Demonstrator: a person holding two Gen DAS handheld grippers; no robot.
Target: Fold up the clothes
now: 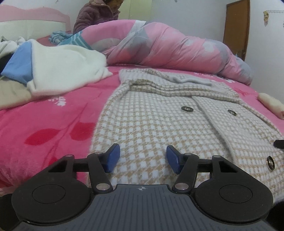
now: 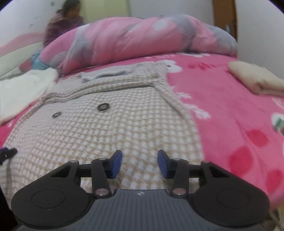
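Note:
A beige-and-white houndstooth coat (image 1: 159, 113) with metal snap buttons (image 1: 186, 108) lies flat on the pink bed sheet (image 1: 44, 128), collar far from me. My left gripper (image 1: 142, 158) is open and empty, hovering just over the coat's near left part. In the right wrist view the same coat (image 2: 106, 128) fills the middle. My right gripper (image 2: 140, 163) is open and empty over the coat's near right part. The tip of the other gripper shows at each view's edge (image 1: 278, 143) (image 2: 7, 152).
A rolled pink and grey quilt (image 1: 168, 42) lies across the far side of the bed. A white and blue garment pile (image 1: 58, 71) sits at the left. A folded cream garment (image 2: 255, 78) lies at the right. A person in purple (image 1: 97, 14) stands behind the bed.

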